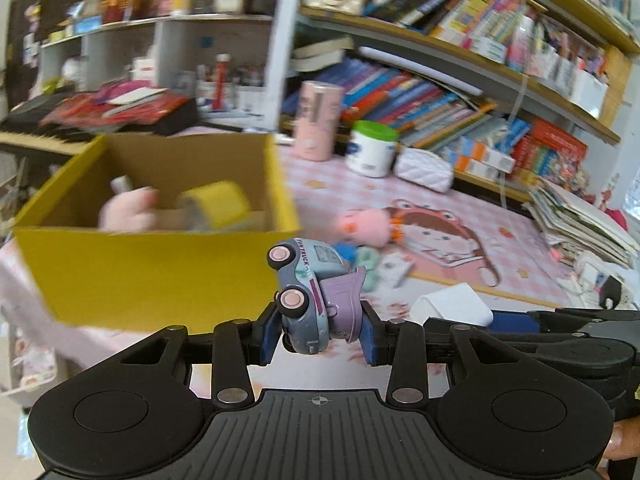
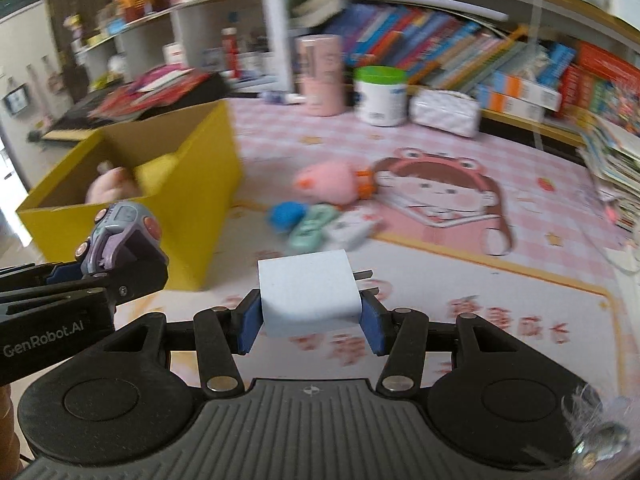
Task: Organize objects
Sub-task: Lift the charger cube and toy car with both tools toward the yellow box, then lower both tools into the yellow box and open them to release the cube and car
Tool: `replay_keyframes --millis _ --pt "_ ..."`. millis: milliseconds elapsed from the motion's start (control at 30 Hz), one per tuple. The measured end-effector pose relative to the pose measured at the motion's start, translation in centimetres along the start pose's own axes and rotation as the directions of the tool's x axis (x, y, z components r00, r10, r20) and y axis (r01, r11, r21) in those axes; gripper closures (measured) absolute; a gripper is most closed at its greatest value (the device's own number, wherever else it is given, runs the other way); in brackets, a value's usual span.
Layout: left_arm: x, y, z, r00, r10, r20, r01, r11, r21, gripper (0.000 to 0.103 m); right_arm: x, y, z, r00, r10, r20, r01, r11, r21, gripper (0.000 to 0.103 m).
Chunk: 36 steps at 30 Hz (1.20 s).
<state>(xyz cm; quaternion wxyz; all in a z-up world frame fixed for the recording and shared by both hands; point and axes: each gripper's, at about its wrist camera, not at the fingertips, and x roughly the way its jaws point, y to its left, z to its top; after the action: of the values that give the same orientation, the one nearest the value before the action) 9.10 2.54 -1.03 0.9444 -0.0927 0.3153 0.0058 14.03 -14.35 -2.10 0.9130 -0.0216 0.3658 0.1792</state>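
My left gripper (image 1: 318, 330) is shut on a grey-blue and purple toy truck (image 1: 310, 292), held on its side above the pink mat, just right of the yellow cardboard box (image 1: 132, 268). The box holds a pink plush (image 1: 128, 210) and a yellow tape roll (image 1: 218, 204). My right gripper (image 2: 310, 322) is shut on a white plug adapter (image 2: 308, 292) with its prongs pointing right. The left gripper with the truck (image 2: 120, 232) shows at the left of the right wrist view, by the box (image 2: 192, 200). The adapter also shows in the left wrist view (image 1: 450, 306).
On the mat lie a pink plush (image 2: 328, 182), a blue toy (image 2: 286, 216), a mint toy (image 2: 312, 226) and a white item (image 2: 352, 228). A pink cylinder (image 2: 322, 76), a green-lidded jar (image 2: 380, 96) and a white pouch (image 2: 446, 112) stand before the bookshelves. A stack of papers (image 1: 580, 228) sits right.
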Motion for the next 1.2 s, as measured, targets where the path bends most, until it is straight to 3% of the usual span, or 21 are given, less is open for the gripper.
replay_keyframes --millis 333,833,1000,1200 --pt "-4.1 6.8 -1.9 0.998 0.068 -0.004 -0.068 0.997 -0.048 0.065 -0.8 8.0 -1.6 0.998 0.066 -0.012 -0.066 0.997 -0.044 0.054" --pt "-7.8 12.1 -3.5 0.997 0.075 0.021 -0.075 0.996 -0.041 0.065 -1.7 14.9 -3.7 0.997 0.083 0.004 -0.082 0.995 -0.05 0.054" --pt "-9.0 13.2 -2.5 0.994 0.074 0.078 -0.071 0.997 -0.032 0.065 -2.6 16.3 -2.9 0.995 0.08 0.065 -0.076 0.995 -0.062 0.054" --pt "-9.1 13.7 0.3 0.986 0.059 0.157 -0.056 0.998 -0.024 0.065 -3.7 17.3 0.7 0.98 0.076 0.186 -0.056 0.993 -0.107 0.054"
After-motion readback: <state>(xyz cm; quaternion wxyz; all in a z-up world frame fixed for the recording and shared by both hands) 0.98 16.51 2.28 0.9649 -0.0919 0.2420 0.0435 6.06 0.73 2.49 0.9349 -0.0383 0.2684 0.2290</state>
